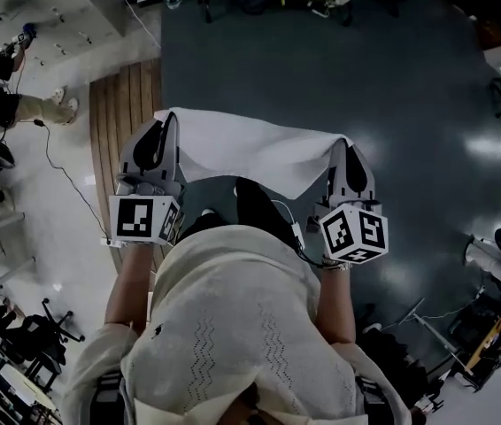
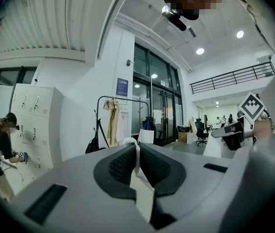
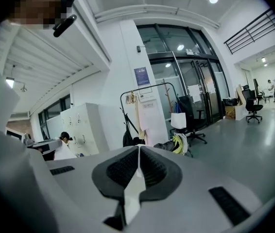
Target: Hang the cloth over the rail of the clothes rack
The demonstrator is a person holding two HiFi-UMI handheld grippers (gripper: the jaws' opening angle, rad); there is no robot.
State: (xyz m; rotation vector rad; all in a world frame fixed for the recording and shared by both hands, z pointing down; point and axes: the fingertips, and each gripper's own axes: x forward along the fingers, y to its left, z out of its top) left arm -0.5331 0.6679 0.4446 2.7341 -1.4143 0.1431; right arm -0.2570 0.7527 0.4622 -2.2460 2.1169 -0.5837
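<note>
Cloth (image 1: 250, 153) spread between left claw (image 1: 165, 120) and right claw (image 1: 340, 146), each pinched shut on a corner

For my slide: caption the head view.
Left gripper and right gripper hold the white cloth stretched between them.

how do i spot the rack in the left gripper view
Between the white lockers on the left and the glass doors stands the rack. It is a thin black frame, the only thing with a beige garment on its top rail.
</note>
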